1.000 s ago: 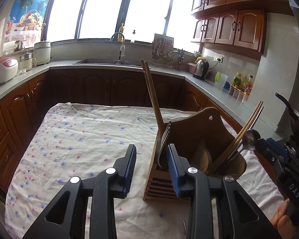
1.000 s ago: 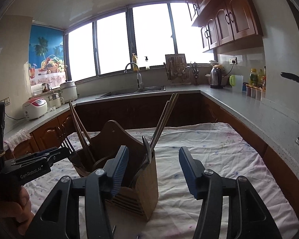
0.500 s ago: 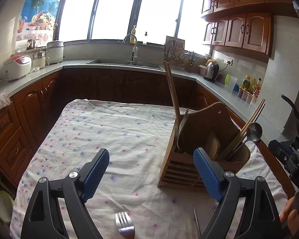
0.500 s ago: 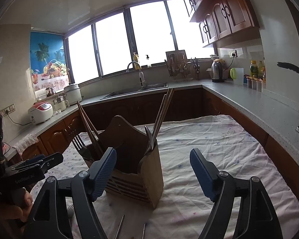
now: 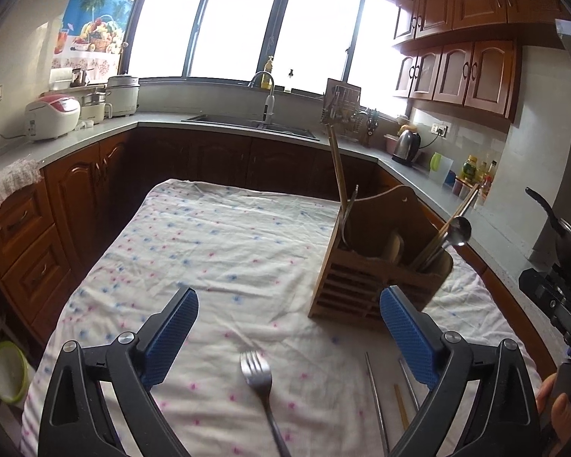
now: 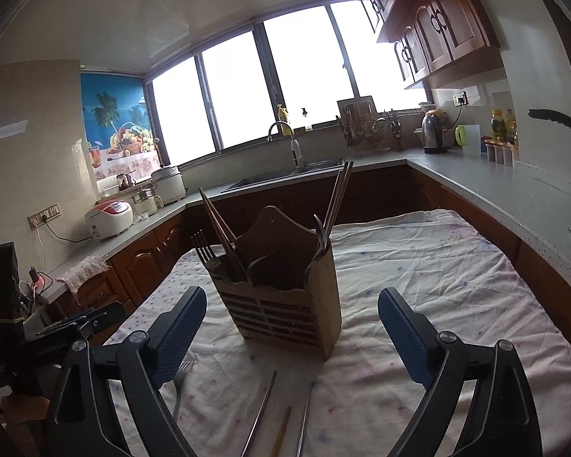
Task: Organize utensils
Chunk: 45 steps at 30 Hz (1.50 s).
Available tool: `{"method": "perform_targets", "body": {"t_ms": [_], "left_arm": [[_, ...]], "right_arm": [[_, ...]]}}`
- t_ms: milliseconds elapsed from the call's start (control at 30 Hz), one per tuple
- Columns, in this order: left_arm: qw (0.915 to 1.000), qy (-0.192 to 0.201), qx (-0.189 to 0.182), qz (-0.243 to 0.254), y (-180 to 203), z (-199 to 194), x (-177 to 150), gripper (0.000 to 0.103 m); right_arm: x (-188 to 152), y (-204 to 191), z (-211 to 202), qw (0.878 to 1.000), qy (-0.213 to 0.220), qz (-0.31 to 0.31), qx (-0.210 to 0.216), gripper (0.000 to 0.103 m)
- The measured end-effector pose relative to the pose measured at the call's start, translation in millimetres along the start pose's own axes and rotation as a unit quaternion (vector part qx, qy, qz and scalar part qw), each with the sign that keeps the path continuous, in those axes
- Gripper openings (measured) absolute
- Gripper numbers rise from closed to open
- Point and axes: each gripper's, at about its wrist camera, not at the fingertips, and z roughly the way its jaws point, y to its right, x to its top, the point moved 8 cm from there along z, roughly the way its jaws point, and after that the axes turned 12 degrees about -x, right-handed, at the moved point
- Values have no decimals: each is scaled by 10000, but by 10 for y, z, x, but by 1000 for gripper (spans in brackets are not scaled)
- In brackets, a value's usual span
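Nearest the left gripper, whose blue-padded jaws stand wide apart and hold nothing, a metal fork lies flat on the flowered tablecloth. The fork sits between the jaws and slightly toward the camera, tines pointing away, its handle running back out of view, so its long axis follows the gripper's reach. Just to its right lie loose chopsticks, also pointing away.

The right gripper is equally wide open and empty. Those chopsticks lie below and between its jaws, while the fork lies off to its left, so the left gripper looks better placed for the fork.

Beyond stands the wooden utensil holder, upright, already carrying forks, chopsticks and a spoon.
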Motion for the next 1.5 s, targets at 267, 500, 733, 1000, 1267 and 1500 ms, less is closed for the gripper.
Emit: {"method": "perform_targets", "body": {"t_ms": [267,500,733,1000,1267,1500], "left_arm": [[9997,55,-42,-254,-6,-539,-283,97],[9996,157,87,-233,79,-991,-500,97],[9997,203,-77,-114,205,-1354,-664,98],[9956,795,-21,493,453,-1798,-868,102],[9946,443,307,885,557,-1629,-1295,102],[9939,246,521,937,548,-1591,-1387,102]], "right_arm": [[-232,55,-405,9997,-95,154,176,95],[-359,57,-766,9998,5,43,200,98],[-293,-8,-1132,9992,277,-87,283,100],[-608,-23,-1355,9974,697,-191,71,103],[-1088,27,-1184,9987,361,-335,-100,103],[-1215,61,-1191,9986,258,-403,-229,103]]}}
